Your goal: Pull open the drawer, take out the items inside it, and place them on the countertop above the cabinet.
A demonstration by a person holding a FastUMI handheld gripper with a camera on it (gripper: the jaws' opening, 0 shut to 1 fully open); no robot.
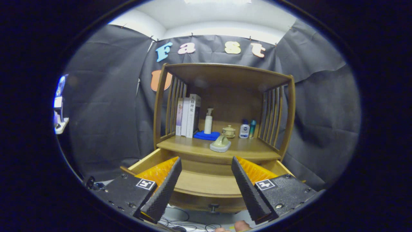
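The tool [206, 164] gapes wide, holding nothing. Its fingers hang over the pulled-out drawer [206, 182]. A pale cup [220, 144] lies on the counter [251, 149] beyond.

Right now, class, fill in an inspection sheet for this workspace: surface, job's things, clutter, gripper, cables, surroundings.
Surface: wooden countertop of the cabinet, under a slatted shelf frame.
Job's things: drawer pulled open, knob facing the gripper; the visible drawer floor looks bare. A pale green item lies near the countertop's front edge.
Clutter: books, pump bottle on a blue cloth, lidded cup, two small bottles.
Gripper: gripper above the drawer, jaws wide apart, holding nothing.
Cables: loose cables on the floor under the drawer.
Surroundings: black cloth wall; fingertips below the gripper.
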